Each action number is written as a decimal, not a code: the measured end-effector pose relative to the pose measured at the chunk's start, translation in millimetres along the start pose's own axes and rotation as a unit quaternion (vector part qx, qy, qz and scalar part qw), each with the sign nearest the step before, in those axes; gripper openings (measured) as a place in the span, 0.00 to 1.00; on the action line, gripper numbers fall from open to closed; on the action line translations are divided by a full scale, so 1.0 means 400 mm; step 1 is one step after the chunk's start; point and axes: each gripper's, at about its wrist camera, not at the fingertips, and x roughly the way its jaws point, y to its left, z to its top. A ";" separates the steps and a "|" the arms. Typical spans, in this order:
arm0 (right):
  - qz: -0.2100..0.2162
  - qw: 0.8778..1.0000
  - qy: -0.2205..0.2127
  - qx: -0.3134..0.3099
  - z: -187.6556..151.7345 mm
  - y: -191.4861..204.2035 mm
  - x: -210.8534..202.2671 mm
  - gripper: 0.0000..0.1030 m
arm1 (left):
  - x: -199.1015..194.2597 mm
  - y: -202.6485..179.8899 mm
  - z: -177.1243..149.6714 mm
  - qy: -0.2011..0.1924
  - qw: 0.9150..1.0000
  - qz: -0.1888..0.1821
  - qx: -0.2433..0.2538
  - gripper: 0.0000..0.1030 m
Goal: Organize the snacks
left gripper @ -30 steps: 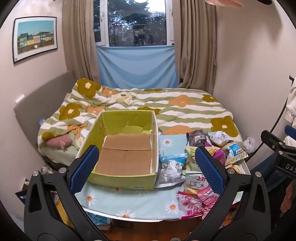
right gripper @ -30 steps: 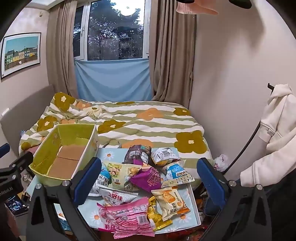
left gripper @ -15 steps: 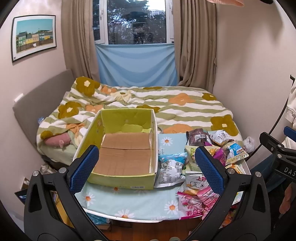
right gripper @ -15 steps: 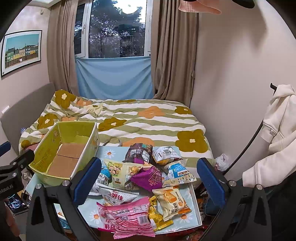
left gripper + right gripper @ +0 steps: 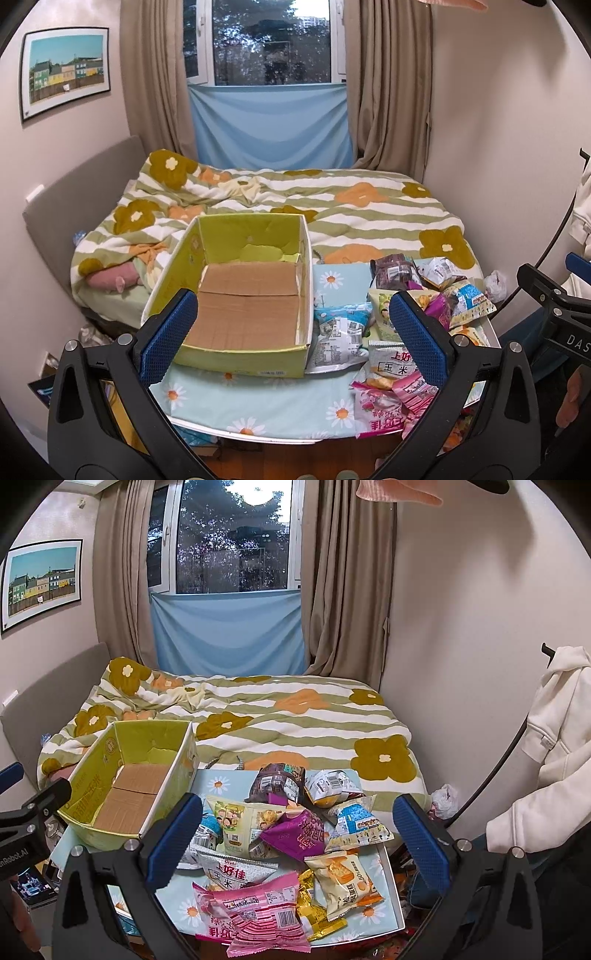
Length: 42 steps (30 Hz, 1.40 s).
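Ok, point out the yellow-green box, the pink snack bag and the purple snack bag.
yellow-green box [image 5: 236,360]: left wrist view, near outer wall.
pink snack bag [image 5: 258,912]: right wrist view, middle of its front.
purple snack bag [image 5: 299,834]: right wrist view, centre of its face.

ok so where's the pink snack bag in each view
Left wrist: the pink snack bag lies low and right, at the table's near edge, partly behind the left gripper's right finger.
Right wrist: the bag lies bottom centre, nearest the camera.
Shared landmark: the yellow box, left of the snack pile in both.
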 end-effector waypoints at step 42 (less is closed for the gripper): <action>0.002 1.000 0.000 0.002 -0.013 -0.002 0.010 1.00 | 0.007 0.005 -0.008 0.002 1.000 0.001 0.000 1.00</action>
